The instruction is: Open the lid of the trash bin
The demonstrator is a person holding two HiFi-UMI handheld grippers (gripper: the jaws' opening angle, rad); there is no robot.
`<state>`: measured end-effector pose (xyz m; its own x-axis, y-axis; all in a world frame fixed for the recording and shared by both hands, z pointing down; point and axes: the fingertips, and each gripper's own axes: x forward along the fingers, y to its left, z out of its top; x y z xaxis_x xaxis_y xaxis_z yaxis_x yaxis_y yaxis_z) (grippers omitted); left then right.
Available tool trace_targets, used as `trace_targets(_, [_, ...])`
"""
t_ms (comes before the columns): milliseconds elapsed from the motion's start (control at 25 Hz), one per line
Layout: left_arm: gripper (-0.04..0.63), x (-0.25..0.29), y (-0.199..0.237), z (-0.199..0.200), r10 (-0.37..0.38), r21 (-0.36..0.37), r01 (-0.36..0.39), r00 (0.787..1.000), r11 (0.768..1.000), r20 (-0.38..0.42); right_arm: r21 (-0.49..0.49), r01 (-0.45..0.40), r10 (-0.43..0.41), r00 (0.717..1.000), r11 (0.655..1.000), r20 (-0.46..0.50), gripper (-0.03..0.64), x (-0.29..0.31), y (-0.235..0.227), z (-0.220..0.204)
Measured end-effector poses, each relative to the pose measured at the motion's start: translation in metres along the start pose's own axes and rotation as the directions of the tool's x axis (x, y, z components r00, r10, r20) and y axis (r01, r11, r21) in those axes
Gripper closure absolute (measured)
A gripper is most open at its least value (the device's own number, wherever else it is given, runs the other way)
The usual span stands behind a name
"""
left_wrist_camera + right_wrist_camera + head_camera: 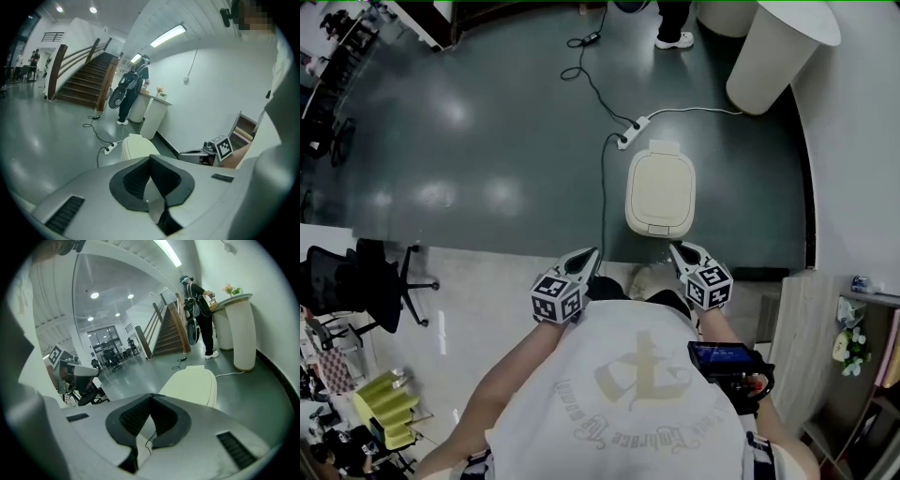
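Evidently 0 of the task was done. The cream trash bin (661, 225) stood on the dark glossy floor (487, 141) just ahead of the person, near the white wall (862, 169). Its lid (661, 187) lay flat and closed.

The left gripper (589, 255) and right gripper (679, 249) were held at chest height, apart from the bin, and neither touched it. Each gripper view showed its jaws closed tip to tip with nothing between them.

Left to do, by my reading: reach down to the bin, take the lid's front edge or press a catch (I could not tell which it has), and swing the lid up.

Surface and room: no bench; the bin sat directly on the floor. A power strip (633, 131) with its cable (602, 187) lay just behind the bin. A white pedestal (778, 52) stood further back by the wall, with a staircase (84, 79) beyond. 1 office chair (370, 281) stood at the left on paler floor.
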<state>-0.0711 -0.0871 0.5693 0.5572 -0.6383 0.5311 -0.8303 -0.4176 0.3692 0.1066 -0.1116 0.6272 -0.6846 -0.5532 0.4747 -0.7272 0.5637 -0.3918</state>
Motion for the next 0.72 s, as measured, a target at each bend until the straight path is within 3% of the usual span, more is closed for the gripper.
trace_targets(360, [0.583, 0.006, 0.018, 0.001, -0.021, -0.028, 0.021, 1.0, 0.999, -0.023, 0.008, 0.043, -0.042, 0.997, 0.999, -0.065, 0.612, 0.029, -0.003, -0.008])
trace_targets(720, [0.583, 0.029, 0.048, 0.018, -0.071, -0.022, 0.07, 0.996, 0.997, -0.059, -0.001, 0.154, -0.152, 0.976, 0.988, -0.157, 0.612, 0.06, -0.027, -0.022])
